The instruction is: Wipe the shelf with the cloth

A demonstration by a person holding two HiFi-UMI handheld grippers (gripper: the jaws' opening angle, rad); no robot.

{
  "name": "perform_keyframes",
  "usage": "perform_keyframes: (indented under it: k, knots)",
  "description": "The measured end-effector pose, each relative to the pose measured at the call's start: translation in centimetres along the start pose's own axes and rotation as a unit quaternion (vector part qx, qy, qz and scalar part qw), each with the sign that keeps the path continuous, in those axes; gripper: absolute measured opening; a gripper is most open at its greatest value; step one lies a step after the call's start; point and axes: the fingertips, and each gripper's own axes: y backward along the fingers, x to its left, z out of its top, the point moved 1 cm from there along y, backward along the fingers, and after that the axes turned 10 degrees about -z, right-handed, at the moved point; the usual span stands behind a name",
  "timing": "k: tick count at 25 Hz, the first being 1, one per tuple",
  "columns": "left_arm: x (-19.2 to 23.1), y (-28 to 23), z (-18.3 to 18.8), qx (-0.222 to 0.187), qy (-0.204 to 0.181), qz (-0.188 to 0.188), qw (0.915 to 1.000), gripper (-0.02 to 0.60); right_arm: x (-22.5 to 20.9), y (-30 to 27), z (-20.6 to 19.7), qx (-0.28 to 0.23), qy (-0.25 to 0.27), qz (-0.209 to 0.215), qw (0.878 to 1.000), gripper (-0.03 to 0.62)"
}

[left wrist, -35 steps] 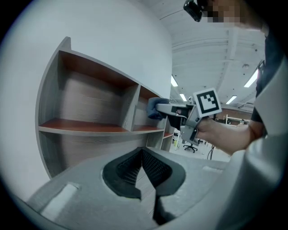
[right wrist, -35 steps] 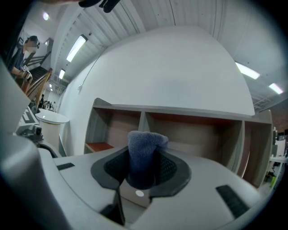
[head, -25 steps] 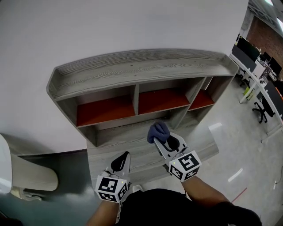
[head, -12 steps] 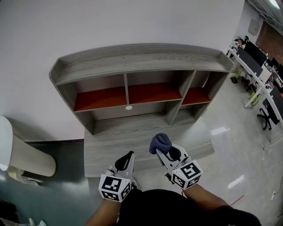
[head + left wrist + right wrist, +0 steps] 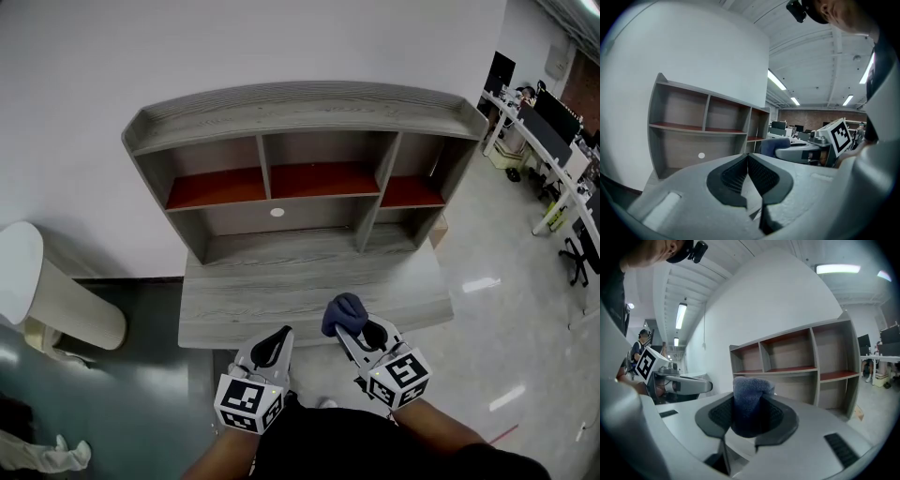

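A grey wood-grain shelf unit (image 5: 300, 108) with three red-floored compartments stands against the white wall in the upper centre of the head view. Its lower grey surface (image 5: 281, 291) stretches toward the person. At the lower centre, the right gripper (image 5: 351, 328) is clamped on a bunched dark blue cloth (image 5: 343, 312), which sits over the front edge of the surface. In the right gripper view the cloth (image 5: 751, 397) bulges up between the black pads (image 5: 783, 417). The left gripper (image 5: 278, 339), at the lower left of centre, has its jaws pressed together with nothing between them (image 5: 747, 158).
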Motion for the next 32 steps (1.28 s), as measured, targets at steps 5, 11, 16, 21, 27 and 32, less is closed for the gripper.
perform_keyframes:
  k: [5, 11, 16, 21, 27, 32]
  knots:
    - [-1.9, 1.9, -1.0, -0.003, 0.004, 0.026, 0.9997, 0.011, 0.7, 1.9, -0.9, -0.001, 0.008, 0.017, 1.000, 0.130]
    - [-2.9, 4.2, -1.8, -0.005, 0.010, 0.049, 0.9987, 0.011, 2.1, 3.1, -1.2, -0.002, 0.015, 0.032, 0.999, 0.130]
    - [-2.4, 5.2, -1.0, -0.014, 0.005, 0.051, 0.9986, 0.009, 3.2, 2.9, -0.4, -0.012, 0.025, 0.032, 0.999, 0.130]
    - [-1.0, 6.4, -0.7, -0.008, 0.001, 0.039, 0.9992, 0.011, 4.9, 1.9, -0.1, -0.012, 0.026, 0.023, 0.999, 0.130]
    - [1.7, 8.5, -0.3, -0.003, -0.003, 0.028, 0.9996, 0.009, 7.9, 0.6, -0.2, -0.005, 0.030, 0.012, 0.999, 0.130]
    - [3.0, 9.5, -0.4, 0.002, -0.004, 0.015, 0.9999, 0.011, 9.8, -0.1, 0.1, -0.006, 0.037, 0.004, 0.999, 0.130]
